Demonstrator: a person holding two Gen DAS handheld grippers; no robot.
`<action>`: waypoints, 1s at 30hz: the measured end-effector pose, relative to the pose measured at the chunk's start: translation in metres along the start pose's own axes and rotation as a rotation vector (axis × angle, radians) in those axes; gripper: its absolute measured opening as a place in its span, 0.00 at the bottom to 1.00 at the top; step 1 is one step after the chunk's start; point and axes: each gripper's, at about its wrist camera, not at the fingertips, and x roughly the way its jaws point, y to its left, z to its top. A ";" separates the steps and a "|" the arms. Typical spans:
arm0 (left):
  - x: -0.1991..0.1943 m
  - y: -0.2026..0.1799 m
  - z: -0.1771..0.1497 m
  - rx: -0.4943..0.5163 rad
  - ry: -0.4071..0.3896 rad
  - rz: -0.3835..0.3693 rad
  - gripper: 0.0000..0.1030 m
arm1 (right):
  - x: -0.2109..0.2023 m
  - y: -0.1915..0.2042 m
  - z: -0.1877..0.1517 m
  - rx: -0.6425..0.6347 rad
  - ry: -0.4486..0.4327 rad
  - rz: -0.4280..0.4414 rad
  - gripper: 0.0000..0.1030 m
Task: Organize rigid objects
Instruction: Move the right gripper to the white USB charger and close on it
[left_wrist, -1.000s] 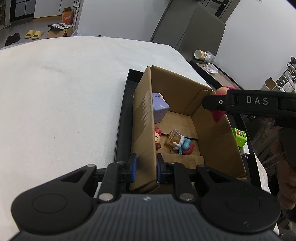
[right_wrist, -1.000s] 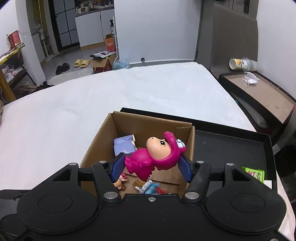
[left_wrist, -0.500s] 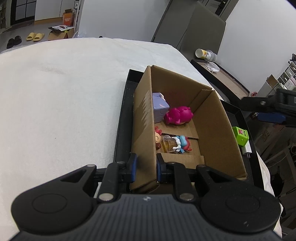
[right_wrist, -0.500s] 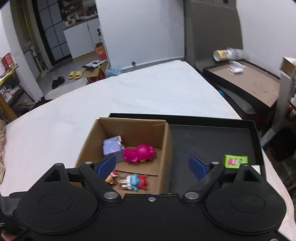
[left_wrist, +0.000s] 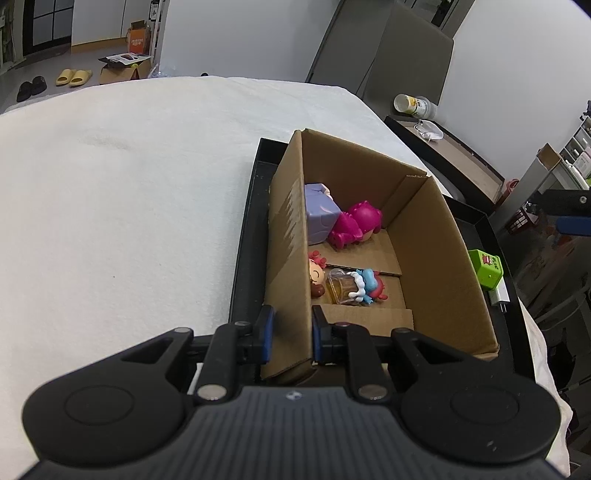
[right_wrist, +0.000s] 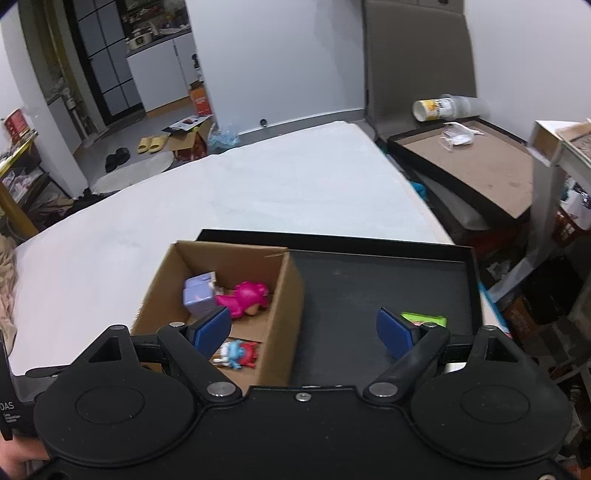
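The left gripper (left_wrist: 289, 334) is clamped on the near wall of the cardboard box (left_wrist: 436, 258), one finger inside and one outside. The box stands in a black tray (right_wrist: 388, 273) on the white-covered bench (left_wrist: 129, 206). Inside the box, the pink figure (left_wrist: 354, 225) lies on its side at the far end, touching a lilac block (left_wrist: 319, 218); a red-haired doll (left_wrist: 317, 277) and a blue figure (left_wrist: 364, 286) lie nearer. The right gripper (right_wrist: 303, 330) is spread wide and holds nothing, above the box's right wall. A green cube (left_wrist: 487, 267) sits in the tray, outside the box.
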 end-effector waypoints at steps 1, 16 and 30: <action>0.000 -0.001 0.000 0.003 0.000 0.003 0.18 | 0.000 -0.006 0.001 0.007 0.006 -0.003 0.83; 0.003 -0.007 -0.002 0.023 0.003 0.029 0.18 | 0.007 -0.071 -0.012 0.140 0.023 -0.076 0.80; 0.012 -0.013 0.001 0.037 0.019 0.076 0.18 | 0.058 -0.142 -0.038 0.313 0.161 -0.097 0.43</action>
